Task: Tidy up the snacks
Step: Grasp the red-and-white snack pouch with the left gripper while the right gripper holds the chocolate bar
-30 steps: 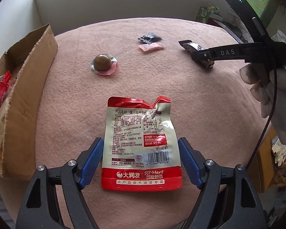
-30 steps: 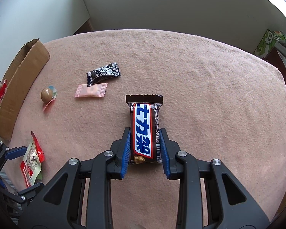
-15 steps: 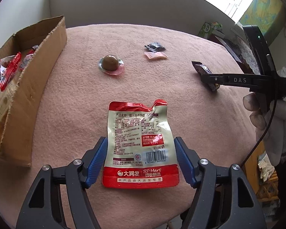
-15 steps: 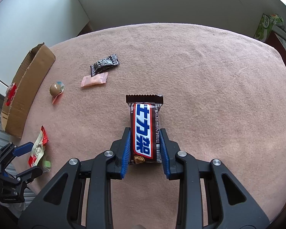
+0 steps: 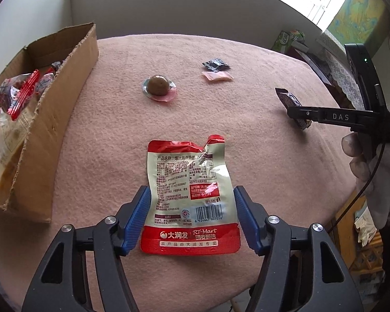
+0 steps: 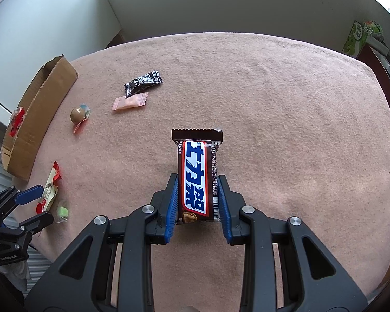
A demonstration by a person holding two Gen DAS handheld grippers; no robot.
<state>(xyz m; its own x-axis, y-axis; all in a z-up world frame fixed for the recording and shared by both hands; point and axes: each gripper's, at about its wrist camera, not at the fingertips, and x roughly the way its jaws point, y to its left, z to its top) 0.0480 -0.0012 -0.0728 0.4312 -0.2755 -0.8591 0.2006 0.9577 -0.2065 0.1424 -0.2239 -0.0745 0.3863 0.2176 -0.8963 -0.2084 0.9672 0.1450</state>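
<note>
Round table [image 6: 273,83] under a pink felt cloth, bearing every item listed. Cardboard box [image 5: 57,119], open-topped, at the table's left edge; it holds several wrapped snacks, red and white wrappers showing over the rim. Left gripper [image 5: 192,217], black frame with blue pads, pointing steeply down; its jaws have just been closing and stand at a middling width, flanking a red-and-cream snack pouch [image 5: 191,195] that lies between them; whether the pads press its edges cannot be told. The pouch shows its printed back, barcode and red bottom band toward the camera, with the top corner crumpled. Right gripper [image 6: 198,202], same build, clamped narrow on a brown chocolate bar [image 6: 198,176] with a white, blue and red label; the bar lies lengthwise between the pads, its crimped end pointing away over the cloth. A hand in a white glove [image 5: 377,171] carries this gripper at the right of the left wrist view. Loose on the cloth, well apart from both grippers: a round brown sweet in clear wrap [image 5: 157,86], nearer the box; a black sachet [image 6: 143,82] touching or just beside a pink sachet [image 6: 130,102]. A small green sweet [image 6: 63,212] sits just beside the pouch, near the table's edge.
</note>
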